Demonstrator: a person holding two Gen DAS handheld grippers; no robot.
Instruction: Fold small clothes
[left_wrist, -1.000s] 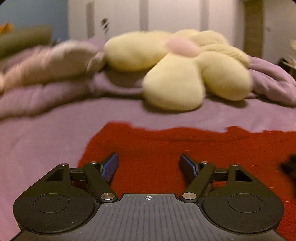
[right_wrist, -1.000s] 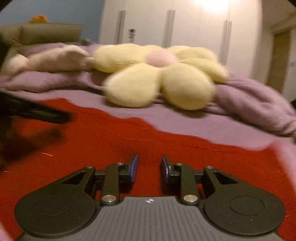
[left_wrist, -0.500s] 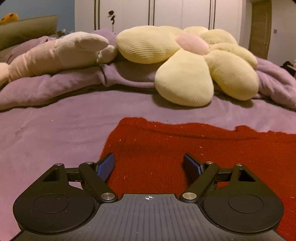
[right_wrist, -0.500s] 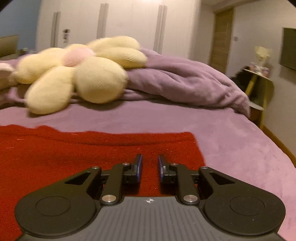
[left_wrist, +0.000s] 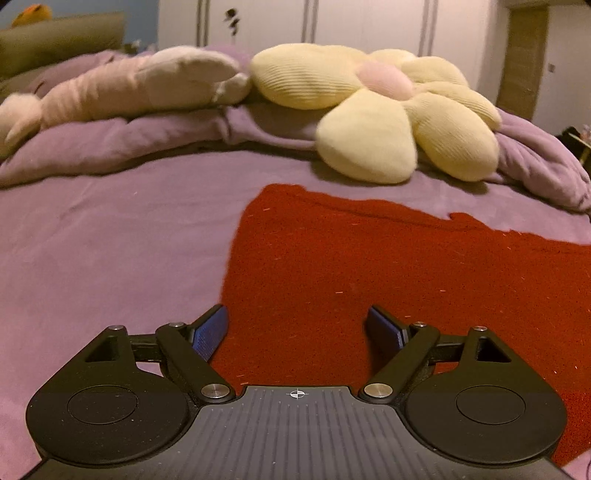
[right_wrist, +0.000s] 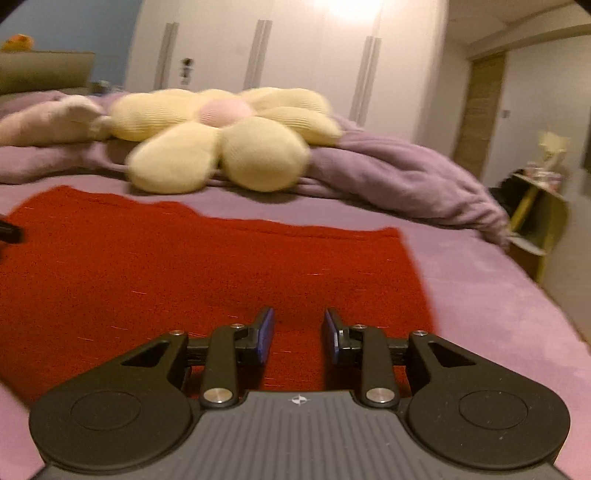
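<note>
The red cloth (left_wrist: 388, 266) lies flat on the purple bed (left_wrist: 110, 251), long axis across my view, no label readable, under my wide-open left gripper (left_wrist: 297, 328) and my narrowly open, empty right gripper (right_wrist: 299, 332).

Dim, warm indoor light; a glare blooms on the wardrobe (right_wrist: 354, 11) top. Flower cushion (right_wrist: 221, 140) below it is motion-blurred; fisheye edges curve darkly.

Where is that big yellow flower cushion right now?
The flower cushion lies at the far end of the purple bed, beyond the red cloth, with a pinkish plush toy to its left in both views.
</note>
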